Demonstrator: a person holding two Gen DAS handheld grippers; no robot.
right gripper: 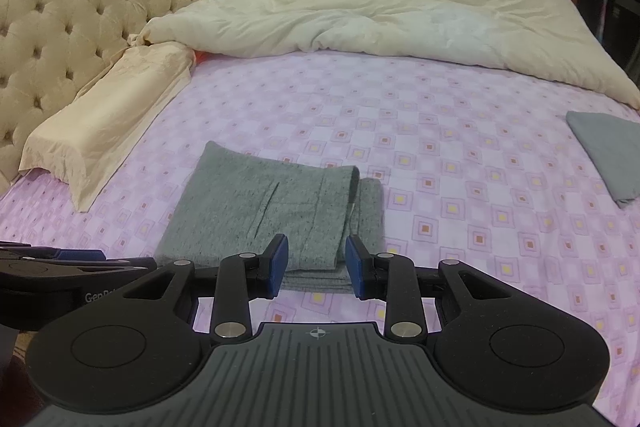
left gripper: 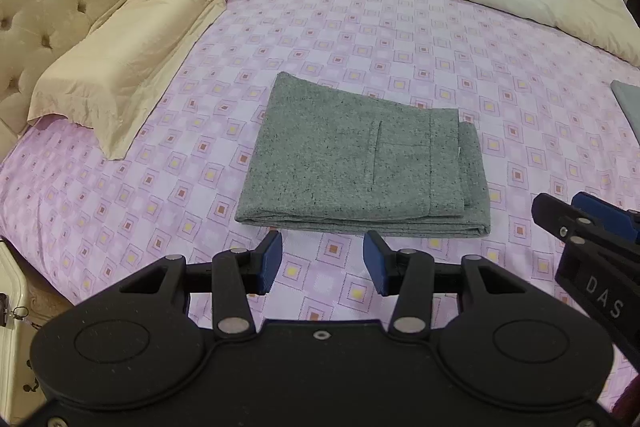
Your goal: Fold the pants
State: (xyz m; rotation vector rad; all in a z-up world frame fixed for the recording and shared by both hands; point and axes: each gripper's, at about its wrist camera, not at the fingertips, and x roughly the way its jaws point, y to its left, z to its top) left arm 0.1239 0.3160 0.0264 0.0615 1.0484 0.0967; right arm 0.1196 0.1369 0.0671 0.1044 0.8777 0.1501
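1. Left wrist view: the pants (left gripper: 362,163) lie as a flat, squared grey stack in the middle of the bed (left gripper: 400,27), on the purple patterned sheet. The layers sit one over another with edges nearly matched, which suggests the folding is largely done and the stack is set down to rest.
2. The left gripper (left gripper: 323,263) hovers just short of the near edge of the pants. Its fingers (left gripper: 272,259) stand wide apart and hold nothing; the stack lies just ahead of the gap, not between them.
3. The right gripper (left gripper: 580,215) enters at the right edge, off the stack's near right corner; from here I cannot tell its spread.
4. Right wrist view: the right gripper (right gripper: 317,263) hangs over the near right part of the pants (right gripper: 256,211). Its fingers (right gripper: 278,263) are wide and empty, framing the near folded edge; contact is unclear.
5. A pillow (right gripper: 104,123) lies by the headboard, a cream quilt (right gripper: 360,19) is bunched at the far side, and another folded grey cloth (right gripper: 608,151) lies well apart to the right.
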